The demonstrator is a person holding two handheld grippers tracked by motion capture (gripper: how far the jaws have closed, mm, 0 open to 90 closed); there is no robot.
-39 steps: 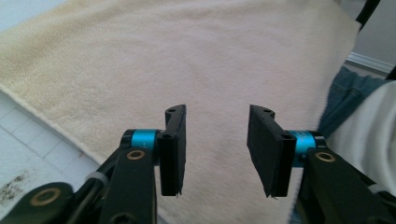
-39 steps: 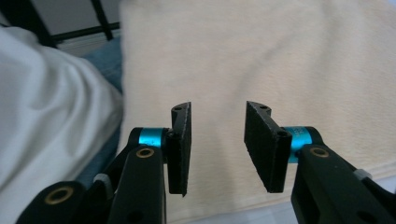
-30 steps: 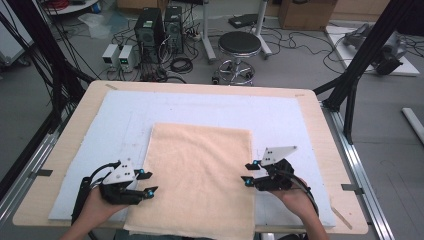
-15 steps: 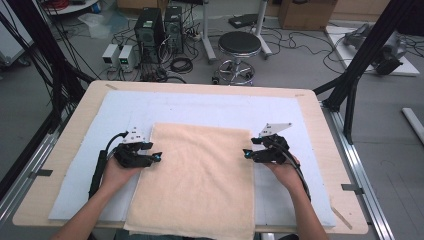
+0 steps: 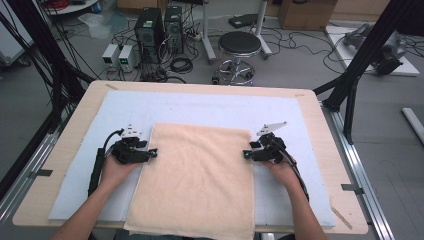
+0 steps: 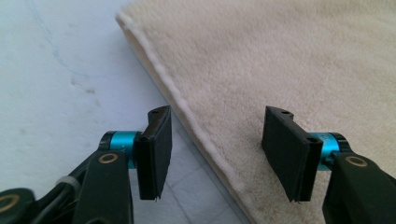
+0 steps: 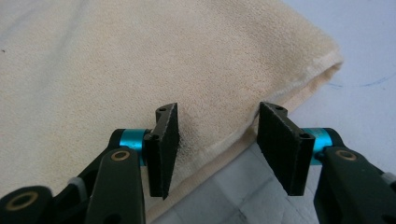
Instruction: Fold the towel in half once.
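A folded beige towel lies flat on the white mat, its near end hanging over the table's front edge. My left gripper sits low at the towel's left edge, just short of the far left corner. It is open, and the hemmed edge runs between its pads untouched. My right gripper mirrors it at the right edge. Its jaws have just been closing and still stand open, with the towel's folded edge between the pads, which do not press on it.
The mat covers most of the wooden table. Black frame posts stand at the table's right and left. On the floor beyond it are a round stool, computer towers and several cables.
Both hands slid away from me along the towel's sides, from near the front edge up toward the far corners. Over the last half second they have stayed almost still.
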